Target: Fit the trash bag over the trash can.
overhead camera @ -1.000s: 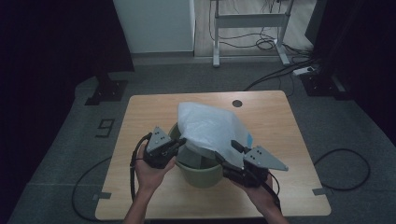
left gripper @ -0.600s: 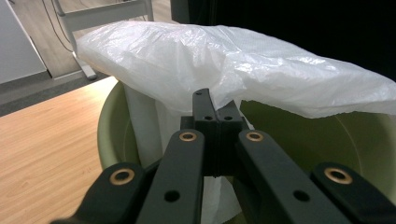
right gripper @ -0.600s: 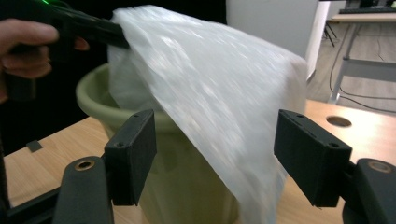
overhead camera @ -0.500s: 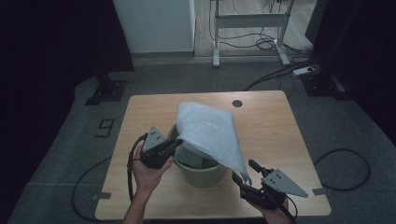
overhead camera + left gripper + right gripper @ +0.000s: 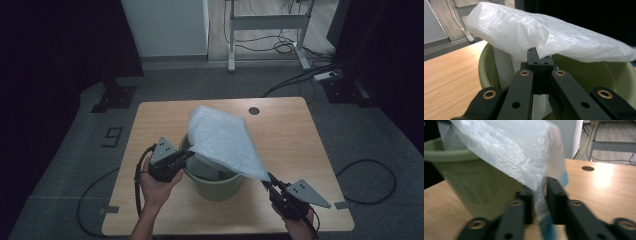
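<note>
High view. Item one: green bin (image 5: 216, 181) at the near middle of the counter (image 5: 290, 130). Item two: white plastic bag (image 5: 223, 141), stretched over the bin's mouth between my two grippers, part of it hanging down inside. My left gripper (image 5: 181, 159) sits at the bin's left rim; my right gripper (image 5: 270, 181) holds the bag's far corner low, just beside the bin on its right.

Left gripper view. Jaws fully together, pinching the bag's edge (image 5: 529, 35) above the bin's rim (image 5: 482, 62). White film also lines the inner wall.

Right gripper view. Jaws have just been closing on the bag (image 5: 524, 152), a bunched strip of film pressed between them; picture blurred. Bin wall (image 5: 479, 187) to the left, a round hole (image 5: 588, 168) in the counter beyond.

Risks, as I judge them: thin film may tear under tension between two pinches; the right gripper's narrow hold may slip; pulling sideways could tip or drag the light bin.
</note>
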`<state>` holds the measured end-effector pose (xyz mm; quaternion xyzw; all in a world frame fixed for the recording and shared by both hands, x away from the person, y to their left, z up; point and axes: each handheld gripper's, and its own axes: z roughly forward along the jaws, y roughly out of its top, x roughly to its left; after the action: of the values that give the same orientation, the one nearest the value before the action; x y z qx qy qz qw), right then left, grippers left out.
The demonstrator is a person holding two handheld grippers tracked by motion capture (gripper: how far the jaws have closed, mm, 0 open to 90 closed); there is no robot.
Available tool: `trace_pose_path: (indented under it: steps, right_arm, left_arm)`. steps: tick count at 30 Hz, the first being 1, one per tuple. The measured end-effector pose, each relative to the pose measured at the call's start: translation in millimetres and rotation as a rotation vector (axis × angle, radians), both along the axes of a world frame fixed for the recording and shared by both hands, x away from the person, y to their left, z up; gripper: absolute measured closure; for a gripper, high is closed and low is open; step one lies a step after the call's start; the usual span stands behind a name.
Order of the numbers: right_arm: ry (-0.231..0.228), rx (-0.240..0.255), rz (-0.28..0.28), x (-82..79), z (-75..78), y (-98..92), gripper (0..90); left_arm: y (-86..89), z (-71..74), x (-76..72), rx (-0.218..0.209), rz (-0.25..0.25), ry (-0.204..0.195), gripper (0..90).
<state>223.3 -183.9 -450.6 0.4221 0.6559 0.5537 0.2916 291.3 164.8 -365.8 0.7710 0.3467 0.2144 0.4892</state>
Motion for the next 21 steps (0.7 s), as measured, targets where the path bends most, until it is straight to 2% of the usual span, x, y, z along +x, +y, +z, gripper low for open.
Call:
trace_pose_path:
  steps: [1,3,5,6,7,8,11,12,17,21]
  right_arm:
    - [0.0,0.0,0.0,0.0,0.0,0.0,83.1]
    - [-0.023,0.002,-0.027,1.6,8.1,-2.5,88.2]
    - [-0.052,0.016,-0.042,2.7,18.6,-6.7,88.8]
    - [-0.065,0.019,-0.044,3.1,24.6,-8.3,88.8]
    - [-0.096,0.026,-0.056,3.4,37.0,-11.0,88.8]
    - [-0.096,0.026,-0.056,3.4,37.0,-11.0,88.8]
    - [-0.147,0.04,-0.065,3.0,56.5,-13.0,88.8]
    - [-0.164,0.046,-0.067,2.8,63.1,-13.2,88.8]
    - [-0.228,0.072,-0.057,3.8,91.9,-10.3,88.8]
    - [-0.269,0.075,-0.04,4.3,107.1,-2.9,88.8]
  left_arm:
    - [-0.2,-0.2,-0.5,0.0,-0.004,-0.001,90.0]
    - [-0.9,-0.7,-1.5,0.001,-0.018,0.002,90.0]
    - [-2.2,-1.1,-2.4,0.006,-0.03,0.003,90.0]
    - [-3.3,-1.5,-3.1,0.006,-0.039,0.004,90.0]
    - [-4.6,-1.8,-3.9,0.006,-0.051,0.006,90.0]
    - [-6.3,-2.4,-4.8,0.008,-0.062,0.009,90.0]
    - [-11.8,-5.5,-8.3,-0.006,-0.112,0.025,90.0]
    - [-14.5,-6.7,-10.3,0.002,-0.114,0.025,90.0]
    - [-21.3,-10.7,-14.8,0.013,-0.15,0.038,90.0]
    - [-18.1,-9.8,-18.2,-0.012,-0.172,0.042,89.6]
